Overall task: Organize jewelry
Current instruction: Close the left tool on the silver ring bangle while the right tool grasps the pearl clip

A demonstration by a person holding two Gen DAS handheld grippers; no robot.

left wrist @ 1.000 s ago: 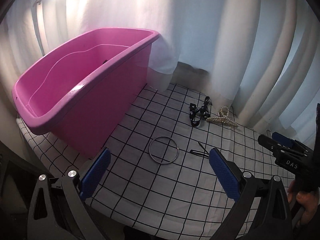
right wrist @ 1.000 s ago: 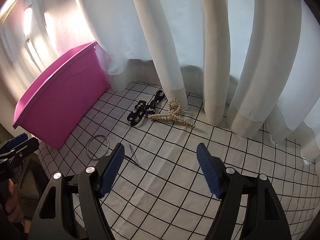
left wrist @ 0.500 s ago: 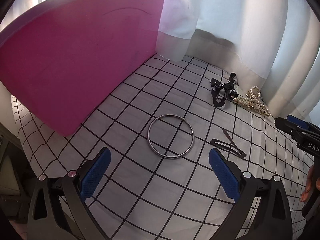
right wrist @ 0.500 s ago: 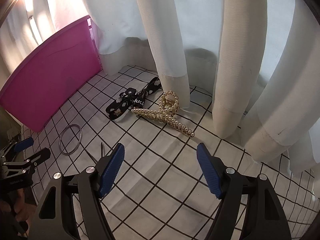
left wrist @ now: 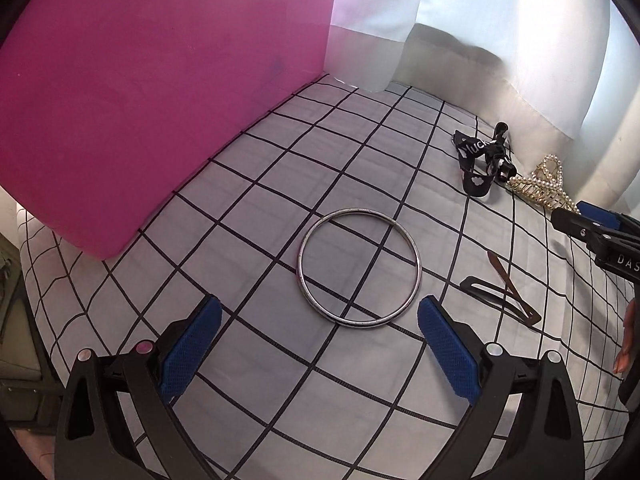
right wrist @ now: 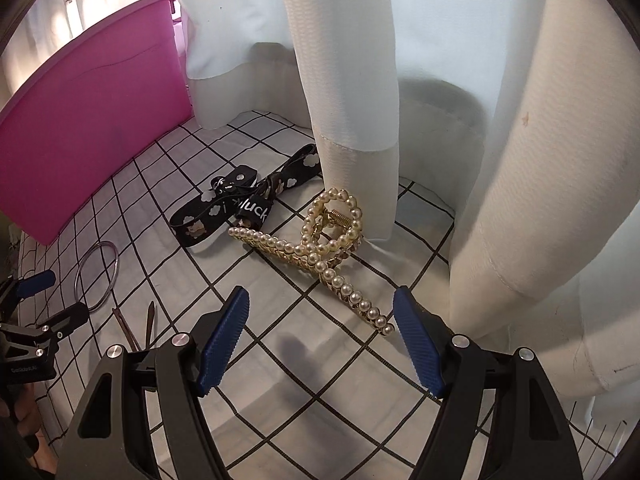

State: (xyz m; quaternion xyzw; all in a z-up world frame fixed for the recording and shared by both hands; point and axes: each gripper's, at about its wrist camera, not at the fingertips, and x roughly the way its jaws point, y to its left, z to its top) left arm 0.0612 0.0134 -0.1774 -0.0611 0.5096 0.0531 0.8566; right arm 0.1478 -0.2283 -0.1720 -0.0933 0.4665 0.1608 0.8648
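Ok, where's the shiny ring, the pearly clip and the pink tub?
silver ring (left wrist: 418, 276), left wrist view, on its right rim.
pearl clip (right wrist: 335, 278), right wrist view, on its pearl arm.
pink tub (left wrist: 160, 92), left wrist view, on its side wall.

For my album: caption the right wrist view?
Open right gripper above a pearl hair claw on checked cloth.

The left tool (left wrist: 319, 344) hangs with its jaws spread wide over a silver bangle (left wrist: 359, 267) on the checked tabletop (left wrist: 248, 216). A pink tub (left wrist: 152, 92) stands nearby, well apart from a pearl claw clip (left wrist: 542, 188).
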